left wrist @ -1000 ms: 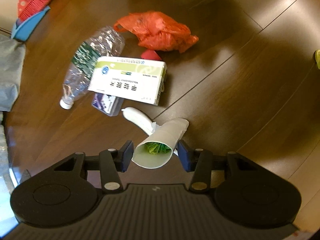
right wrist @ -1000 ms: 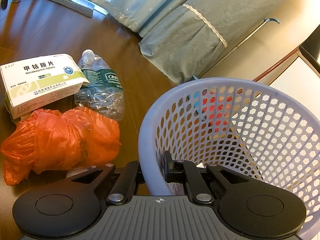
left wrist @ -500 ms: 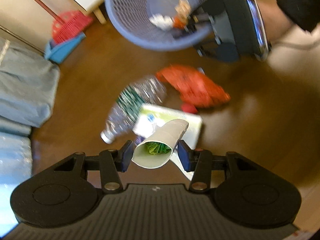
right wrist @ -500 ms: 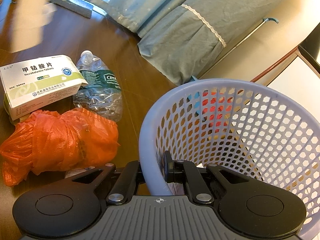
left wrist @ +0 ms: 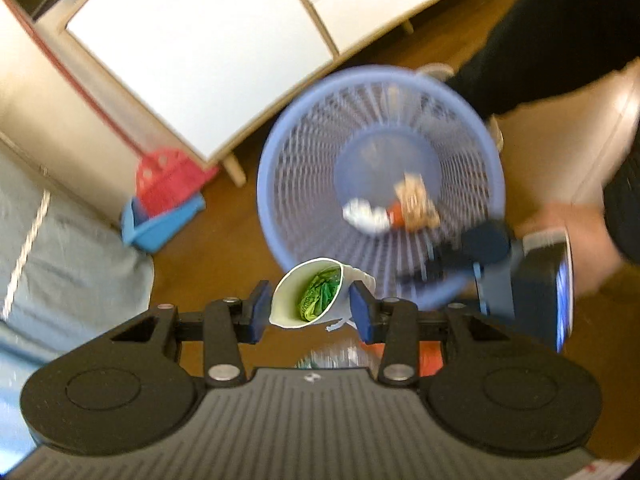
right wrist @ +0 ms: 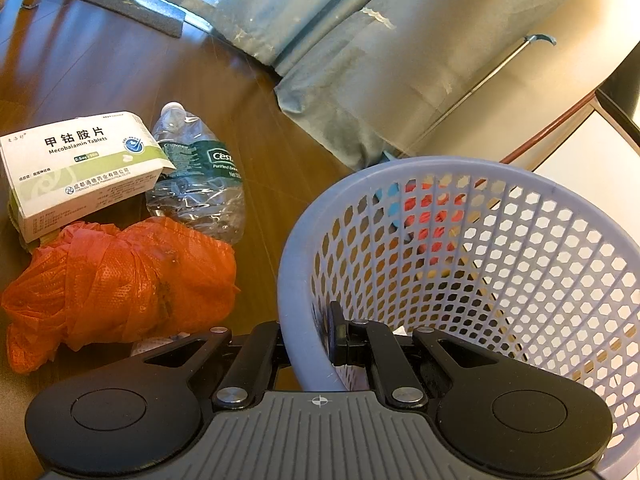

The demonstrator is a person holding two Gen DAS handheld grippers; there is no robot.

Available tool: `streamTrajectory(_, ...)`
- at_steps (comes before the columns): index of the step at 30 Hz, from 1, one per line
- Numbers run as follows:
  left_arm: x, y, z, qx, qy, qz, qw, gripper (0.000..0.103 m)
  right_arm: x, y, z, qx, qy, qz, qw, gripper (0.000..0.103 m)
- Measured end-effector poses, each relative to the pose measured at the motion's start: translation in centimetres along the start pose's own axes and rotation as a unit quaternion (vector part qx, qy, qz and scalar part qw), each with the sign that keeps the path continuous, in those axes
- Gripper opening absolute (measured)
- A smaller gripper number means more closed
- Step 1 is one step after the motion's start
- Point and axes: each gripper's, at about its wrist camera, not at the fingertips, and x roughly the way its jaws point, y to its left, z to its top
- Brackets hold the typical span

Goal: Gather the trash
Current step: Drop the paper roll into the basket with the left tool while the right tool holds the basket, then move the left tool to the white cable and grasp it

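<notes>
White paper cup (left wrist: 308, 298) holding green scrap sits gripped between left gripper (left wrist: 310, 312) fingers, just closing; right gripper (right wrist: 306, 338) fingers clamp lavender plastic mesh basket (right wrist: 296, 264) rim.

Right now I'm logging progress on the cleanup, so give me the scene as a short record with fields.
left gripper: jaws have just been closing, paper cup with green scrap inside held between them, near the basket rim
right gripper: shut on the rim of the basket
in basket: white wad, a brownish piece, something orange
on floor: orange bag, crushed bottle, tablet box
</notes>
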Motion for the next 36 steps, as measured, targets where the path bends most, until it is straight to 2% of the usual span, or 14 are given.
streamTrajectory(6, 2.5, -1.5, 3.8, 0.028, -0.042, 0.012, 0.9986, 0.037, 0.1, -0.2, 0.1, 0.006, -0.002, -0.001, 1.000, 0.003)
streamTrajectory(10, 3.9, -2.3, 4.3, 0.030, -0.056, 0.007, 0.9980, 0.049, 0.2, -0.3, 0.3, 0.011, -0.002, -0.001, 1.000, 0.002)
streamTrajectory(13, 4.0, -2.2, 3.7, 0.019, -0.050, 0.008, 0.9985, 0.049, 0.2, -0.4, 0.4, 0.014, -0.002, -0.001, 1.000, 0.002)
streamTrajectory(18, 3.1, -1.1, 0.3, -0.011, -0.017, 0.017, 0.9997, 0.049, 0.1, -0.4, 0.3, 0.014, -0.003, -0.001, 1.000, 0.003)
streamTrajectory(22, 2.5, -0.2, -4.2, -0.050, 0.030, 0.017, 0.9981, 0.049, 0.0, -0.4, 0.2, 0.012, -0.002, -0.001, 1.000, 0.003)
streamTrajectory(25, 2.0, 0.5, -8.2, -0.086, 0.072, 0.014, 0.9936, 0.049, 0.0, -0.3, 0.1, 0.010, -0.001, 0.000, 1.000, 0.003)
streamTrajectory(29, 1.1, 1.1, -13.0, -0.150, 0.119, 0.007, 0.9815, 0.049, 0.0, -0.1, 0.1, 0.005, 0.000, 0.000, 1.000, 0.003)
streamTrajectory(36, 0.7, 1.0, -17.2, -0.190, 0.159, 0.002, 0.9687, 0.051, 0.1, 0.1, 0.3, 0.002, 0.005, 0.000, 1.000, 0.003)
